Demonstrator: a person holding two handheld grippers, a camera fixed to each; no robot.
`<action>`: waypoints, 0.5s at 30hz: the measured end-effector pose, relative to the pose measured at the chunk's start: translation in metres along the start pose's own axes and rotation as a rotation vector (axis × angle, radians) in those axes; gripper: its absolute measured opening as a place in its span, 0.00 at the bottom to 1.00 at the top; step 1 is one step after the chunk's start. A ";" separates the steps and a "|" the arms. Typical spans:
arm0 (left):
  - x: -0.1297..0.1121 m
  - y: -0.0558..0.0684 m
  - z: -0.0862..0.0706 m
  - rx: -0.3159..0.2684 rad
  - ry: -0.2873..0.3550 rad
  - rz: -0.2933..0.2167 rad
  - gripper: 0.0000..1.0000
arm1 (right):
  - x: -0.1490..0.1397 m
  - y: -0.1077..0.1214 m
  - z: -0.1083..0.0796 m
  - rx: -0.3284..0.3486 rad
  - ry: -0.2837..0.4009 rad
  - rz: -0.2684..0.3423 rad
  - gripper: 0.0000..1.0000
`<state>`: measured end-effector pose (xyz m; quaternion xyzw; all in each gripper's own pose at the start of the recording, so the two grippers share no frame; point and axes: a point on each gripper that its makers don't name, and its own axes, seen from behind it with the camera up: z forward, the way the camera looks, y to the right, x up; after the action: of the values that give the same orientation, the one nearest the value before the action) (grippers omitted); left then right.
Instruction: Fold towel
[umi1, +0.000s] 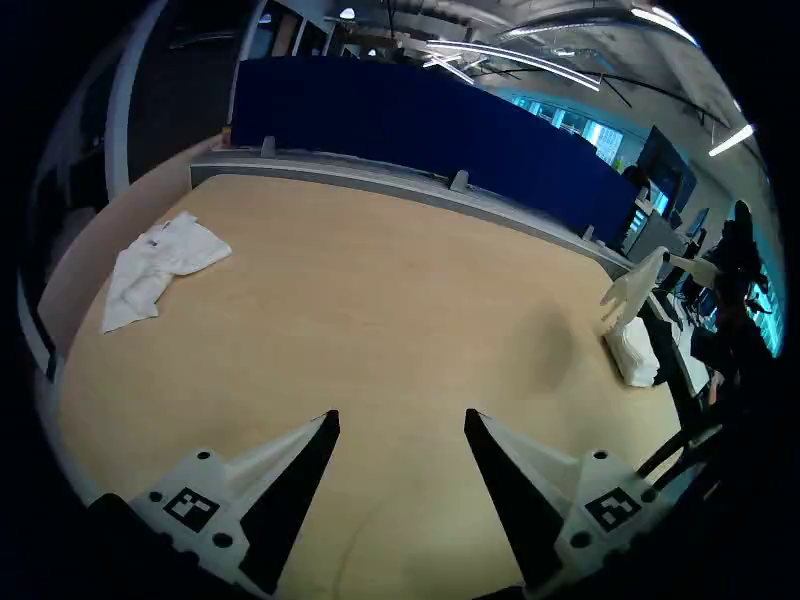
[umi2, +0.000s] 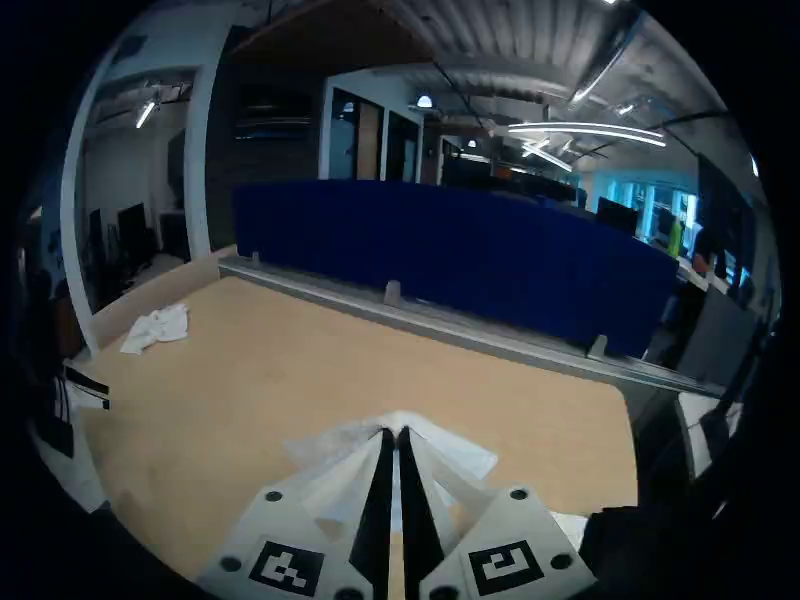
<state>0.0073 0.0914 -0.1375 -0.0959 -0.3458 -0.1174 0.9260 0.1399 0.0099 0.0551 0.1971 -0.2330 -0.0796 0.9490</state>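
A crumpled white towel (umi1: 160, 268) lies at the far left of the light wooden table (umi1: 380, 300). My left gripper (umi1: 400, 415) hovers open over the table's near side with nothing between its fingers. In the right gripper view my right gripper (umi2: 394, 433) is shut on a white towel (umi2: 335, 442), whose cloth spreads out to both sides of the fingertips. The left gripper view shows that right gripper (umi1: 632, 290) as a white shape at the table's right edge, above a folded white towel (umi1: 634, 358). The crumpled towel (umi2: 158, 328) shows small at far left.
A blue partition (umi1: 420, 130) with a grey rail (umi1: 400, 185) runs along the table's far edge. Office desks, screens and chairs (umi1: 730, 280) stand beyond the right end. Bare tabletop stretches between the two towels.
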 end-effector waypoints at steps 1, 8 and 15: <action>0.000 0.001 0.000 0.001 -0.001 0.000 0.93 | -0.001 0.009 0.000 -0.008 -0.004 -0.001 0.04; 0.002 0.010 0.004 0.004 -0.004 -0.004 0.93 | -0.003 0.057 0.001 -0.042 -0.022 0.000 0.03; 0.002 0.018 0.006 0.011 -0.008 -0.001 0.93 | -0.001 0.089 0.006 -0.055 -0.028 0.002 0.03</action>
<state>0.0102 0.1095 -0.1329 -0.0909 -0.3503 -0.1156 0.9250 0.1415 0.0892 0.0964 0.1697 -0.2440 -0.0877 0.9508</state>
